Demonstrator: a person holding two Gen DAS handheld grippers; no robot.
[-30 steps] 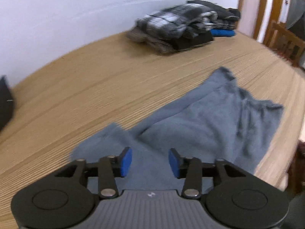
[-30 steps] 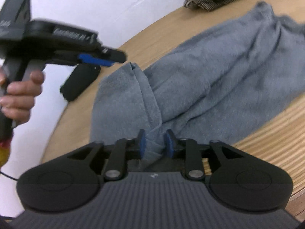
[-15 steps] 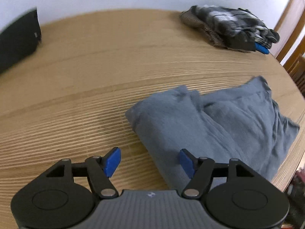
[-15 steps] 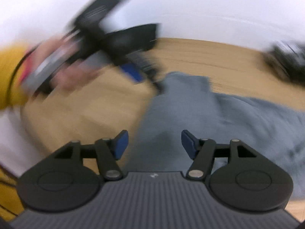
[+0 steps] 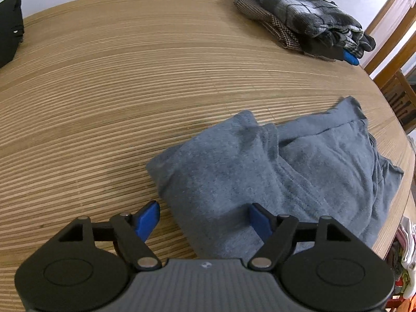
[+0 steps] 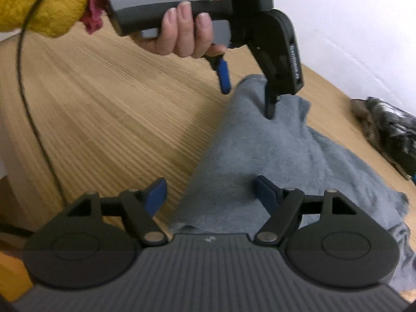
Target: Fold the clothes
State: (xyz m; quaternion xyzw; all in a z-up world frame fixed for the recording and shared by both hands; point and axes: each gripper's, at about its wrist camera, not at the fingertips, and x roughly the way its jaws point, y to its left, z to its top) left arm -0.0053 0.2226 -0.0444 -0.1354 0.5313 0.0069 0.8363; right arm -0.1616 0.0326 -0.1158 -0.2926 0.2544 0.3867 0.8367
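Left wrist view: left gripper (image 5: 204,215) spread wide, nothing between its blue pads. One pad over bare wood, the other over the near folded edge of the grey garment (image 5: 273,182). Garment lies rumpled on the slatted wooden table (image 5: 104,91), toward its right edge. Pile of dark checked clothes (image 5: 306,23) at the far side, well apart. A black object (image 5: 9,26) at the far left edge.

Right wrist view: right gripper (image 6: 210,193) also spread wide, holding nothing, low over the garment's near end (image 6: 260,150). Left gripper (image 6: 247,88) ahead, held in the person's hand (image 6: 184,31), fingers pointing down; one tip at or touching the cloth, contact blurred. Yellow sleeve (image 6: 39,2) at upper left
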